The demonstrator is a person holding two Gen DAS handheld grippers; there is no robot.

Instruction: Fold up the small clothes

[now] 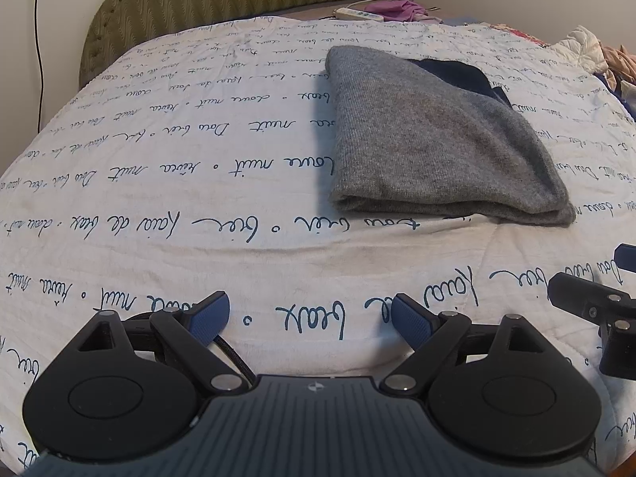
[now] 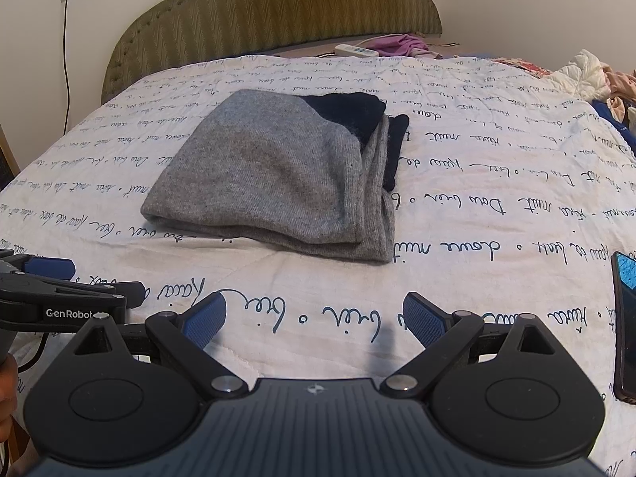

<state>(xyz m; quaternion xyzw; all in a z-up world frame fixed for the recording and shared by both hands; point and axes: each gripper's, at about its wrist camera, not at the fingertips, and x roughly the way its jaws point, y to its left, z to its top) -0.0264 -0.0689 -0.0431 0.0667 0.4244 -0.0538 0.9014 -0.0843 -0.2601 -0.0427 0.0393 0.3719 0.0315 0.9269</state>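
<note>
Right wrist view puts the folded grey garment (image 2: 274, 175) at frame centre on the bed (image 2: 477, 278), both hand-held grippers empty and released: right hand-held gripper (image 2: 314, 320), left hand-held gripper (image 1: 310, 318). Judged nearly done; square its loose right-hand edges before pinching any layer.

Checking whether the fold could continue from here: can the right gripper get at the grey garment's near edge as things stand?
Probably yes. The right gripper is open and empty, and the folded grey garment lies straight ahead of it on the quilt, with only bare quilt between them. The left gripper sits off to the side.
</note>
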